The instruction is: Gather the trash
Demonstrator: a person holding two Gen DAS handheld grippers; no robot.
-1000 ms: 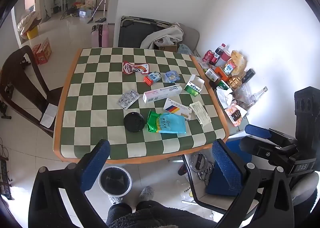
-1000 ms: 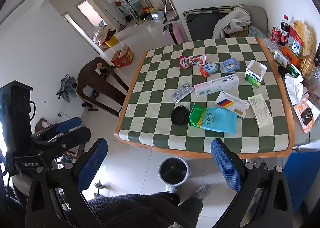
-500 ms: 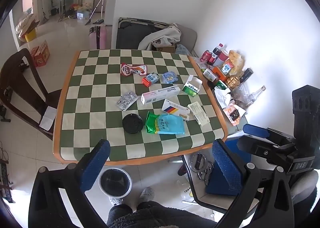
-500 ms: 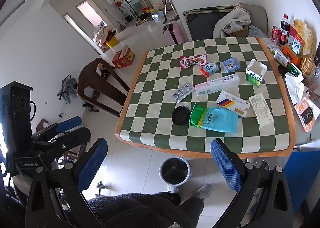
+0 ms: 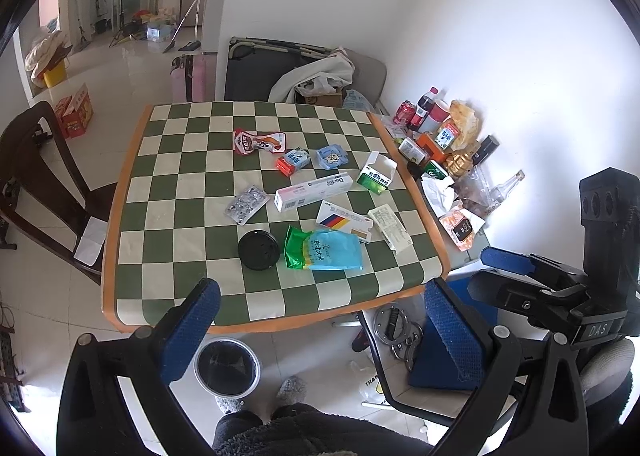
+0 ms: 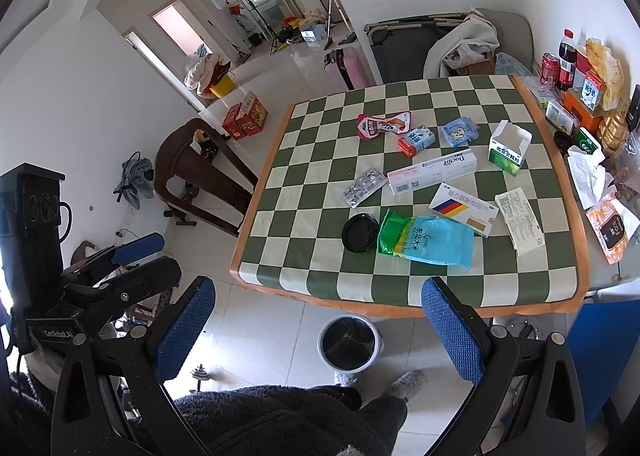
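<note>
Overhead, one bin (image 5: 227, 366), eleven litter pieces (image 5: 323, 249).

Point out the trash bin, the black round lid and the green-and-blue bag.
trash bin (image 6: 348, 344), right wrist view, dark inside
black round lid (image 5: 258, 250), left wrist view, top centre
green-and-blue bag (image 5: 324, 250), left wrist view, printed front

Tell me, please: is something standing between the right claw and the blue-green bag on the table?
Nothing visible does. The right claw is open and held back from the table's near edge. The blue-green bag lies near that edge, with only bare checkered cloth in front. The black lid lies beside it, not in the path.
</note>
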